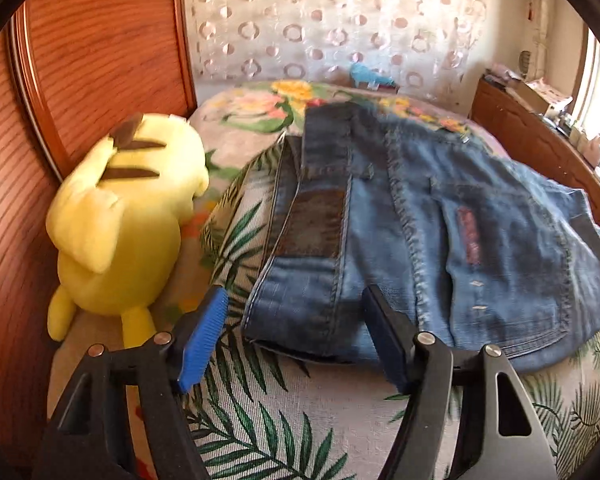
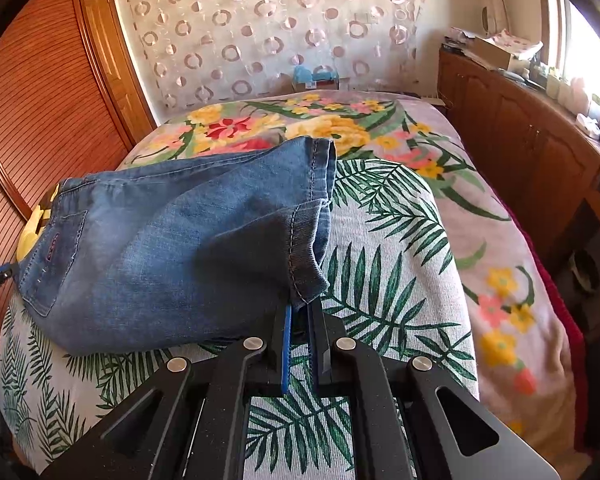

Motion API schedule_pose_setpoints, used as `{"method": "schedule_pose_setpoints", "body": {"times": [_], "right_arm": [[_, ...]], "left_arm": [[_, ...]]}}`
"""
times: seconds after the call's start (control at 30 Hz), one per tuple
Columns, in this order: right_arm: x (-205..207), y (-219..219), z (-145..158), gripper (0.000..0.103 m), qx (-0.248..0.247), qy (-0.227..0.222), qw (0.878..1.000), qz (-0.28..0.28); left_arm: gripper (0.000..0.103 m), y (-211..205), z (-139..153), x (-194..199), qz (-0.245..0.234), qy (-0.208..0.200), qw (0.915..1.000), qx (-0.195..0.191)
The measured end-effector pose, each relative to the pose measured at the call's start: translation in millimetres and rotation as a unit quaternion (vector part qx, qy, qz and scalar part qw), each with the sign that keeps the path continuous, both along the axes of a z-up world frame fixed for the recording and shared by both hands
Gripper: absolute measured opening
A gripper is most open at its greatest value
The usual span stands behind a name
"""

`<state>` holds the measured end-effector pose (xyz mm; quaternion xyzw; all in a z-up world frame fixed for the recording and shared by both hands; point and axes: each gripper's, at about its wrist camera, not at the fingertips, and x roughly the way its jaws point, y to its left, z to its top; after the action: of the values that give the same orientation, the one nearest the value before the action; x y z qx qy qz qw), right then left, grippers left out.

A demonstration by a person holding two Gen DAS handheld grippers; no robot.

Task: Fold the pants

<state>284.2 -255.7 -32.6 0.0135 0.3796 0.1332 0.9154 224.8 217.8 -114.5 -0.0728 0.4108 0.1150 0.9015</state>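
the jeans (image 1: 440,220) lie folded on the leaf-print cover (image 1: 300,408) of the bed, waistband toward the yellow plush toy (image 1: 124,216) that sits against the wooden wardrobe (image 1: 80,60). the left hand-held gripper (image 1: 296,316) hangs over the waistband corner with its jaws spread and nothing pinched, one blue pad (image 1: 204,336) off the denim above the cover. the right hand-held gripper (image 2: 298,316) is pressed together on a hem corner of the jeans (image 2: 180,248), lifting it off the cover.
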Motion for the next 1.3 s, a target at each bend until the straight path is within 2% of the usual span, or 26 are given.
{"method": "schedule_pose_setpoints", "body": {"times": [0.23,0.33,0.4,0.47,0.7,0.9,1.07,1.3], "right_arm": [[-0.4,-0.9,-4.9,0.006,0.009,0.005,1.0,-0.005],[0.4,-1.8,-6.9,0.006,0.015,0.007,1.0,-0.006],[1.0,-2.4,-8.1,0.006,0.021,0.009,1.0,-0.005],[2.3,-4.8,-9.8,0.006,0.03,0.012,0.999,-0.007],[-2.3,-7.8,-6.9,0.006,0.036,0.002,0.999,-0.005],[-10.6,-11.8,7.4,0.006,0.04,-0.022,0.999,-0.002],[-26.3,-11.8,28.5,0.006,0.025,-0.052,0.998,0.003],[-57.6,-28.0,46.0,0.006,0.021,-0.077,0.997,-0.008]], "left_arm": [[0.066,-0.4,-10.1,5.3,-0.003,0.005,1.0,-0.007],[0.055,-2.7,-9.3,3.9,-0.015,-0.004,0.9999,-0.007],[0.042,-4.5,-7.2,1.9,-0.022,-0.01,0.9997,-0.011],[0.035,-6.8,-3.9,-0.4,-0.026,-0.017,0.9995,-0.009],[0.023,-10.3,13.7,-10.9,-0.031,-0.053,0.998,-0.015],[0.018,-20.2,42.1,-21.6,-0.034,-0.097,0.9947,-0.011],[0.017,-28.6,63.5,-37.1,-0.044,-0.129,0.9905,-0.014],[0.017,-37.3,80.2,-59.1,-0.06,-0.148,0.987,-0.013]]}}
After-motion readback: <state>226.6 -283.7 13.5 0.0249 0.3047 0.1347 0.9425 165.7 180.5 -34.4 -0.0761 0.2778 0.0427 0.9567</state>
